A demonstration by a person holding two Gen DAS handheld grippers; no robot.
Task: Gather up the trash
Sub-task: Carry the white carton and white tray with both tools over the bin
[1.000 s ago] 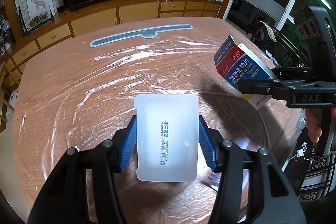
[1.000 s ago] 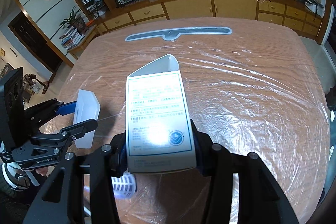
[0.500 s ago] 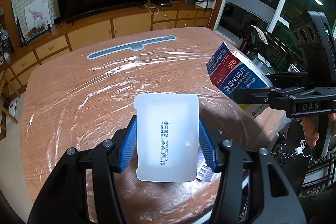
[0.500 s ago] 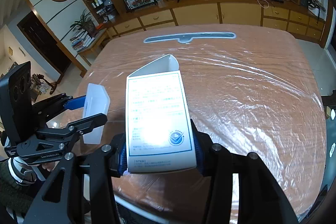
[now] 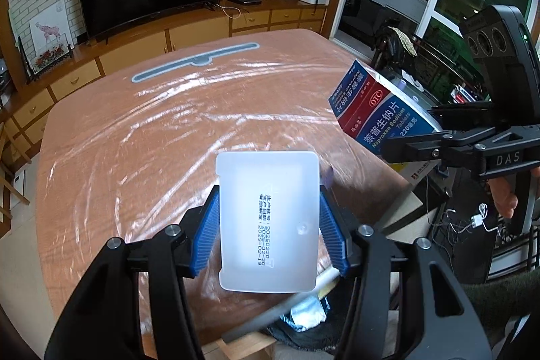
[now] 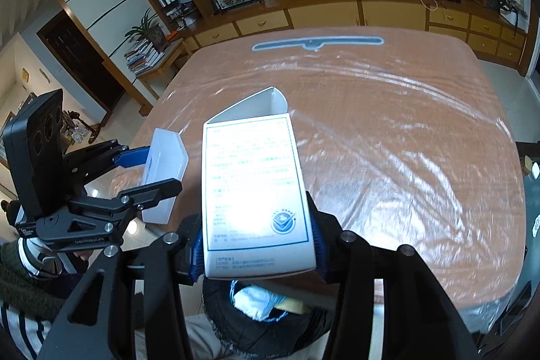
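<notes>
Since a second ago we have drawn both grippers back from over the middle of the table (image 5: 141, 140) toward its near edge, and a dark-lined trash bin (image 6: 270, 323) has come into view below us, where before only the film-covered tabletop showed under the jaws. The left gripper (image 5: 268, 221) holds the translucent white plastic box (image 5: 268, 221) exactly as it did, its blue pads (image 5: 206, 231) pressed against the two long sides, printed date facing the camera. The right gripper (image 6: 258, 245) likewise keeps its narrow clamp on the naproxen tablet carton (image 6: 253, 191), end flap standing open at the far end; from the left wrist view the same carton (image 5: 378, 110) shows its red and blue face, raised clear of the table. Both pieces of trash are therefore off the table and carried side by side, near each other but not touching. In the right wrist view the bin sits just beneath the carton, with crumpled white paper (image 6: 256, 299) already inside; in the left view the bin's mouth (image 5: 303, 326) lies below the box, a grey rod-like thing (image 5: 270, 316) across it. We judge the carry nearly done: what remains is to bring each item over the opening and let go, taking care that they fall inside the rim.
</notes>
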